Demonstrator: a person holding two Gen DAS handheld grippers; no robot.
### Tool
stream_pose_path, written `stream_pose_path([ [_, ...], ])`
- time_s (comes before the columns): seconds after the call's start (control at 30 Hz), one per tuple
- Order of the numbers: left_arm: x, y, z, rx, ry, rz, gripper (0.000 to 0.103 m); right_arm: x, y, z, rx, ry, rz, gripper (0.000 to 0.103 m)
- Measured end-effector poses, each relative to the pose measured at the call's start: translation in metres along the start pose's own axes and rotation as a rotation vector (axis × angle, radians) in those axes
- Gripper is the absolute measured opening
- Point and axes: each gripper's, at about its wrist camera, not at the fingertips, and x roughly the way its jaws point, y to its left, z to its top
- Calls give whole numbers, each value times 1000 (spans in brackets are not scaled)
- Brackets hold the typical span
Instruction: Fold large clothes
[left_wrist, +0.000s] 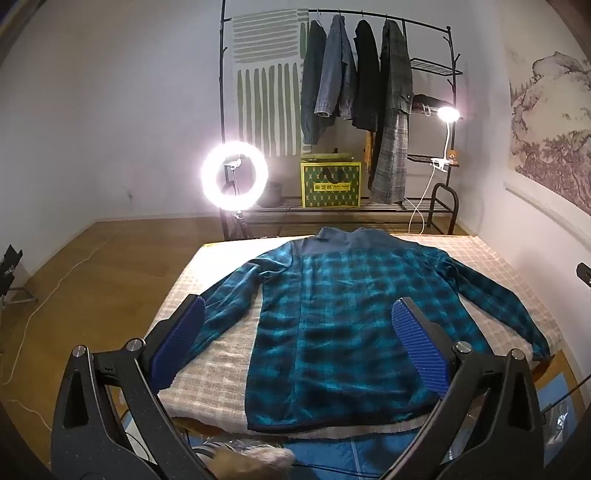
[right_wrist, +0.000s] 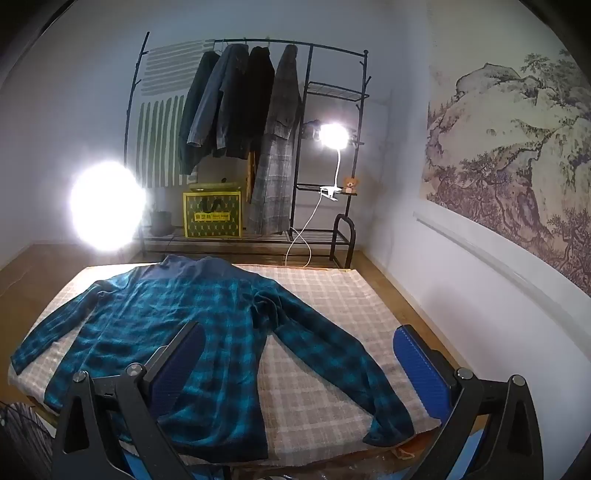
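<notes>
A: Ahead of and below both grippers, on the checked mat, the teal plaid shirt lies flat, collar at the far end, sleeves spread.

B: Are the grippers holding it?

A: No. The left gripper is spread wide above the hem, nothing between its jaws. The right gripper is likewise released, above the right sleeve.

B: What differs between views?

A: Only the right view shows that sleeve's cuff at the mat's near edge; the left view resolves the ring light, which the right shows as glare.
</notes>
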Motion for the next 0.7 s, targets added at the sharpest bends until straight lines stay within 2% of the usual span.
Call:
stream_pose_path([
  [0.7, -7, 6, 1, -17, 8, 0, 103, -6, 9, 1, -21, -8, 10, 103],
])
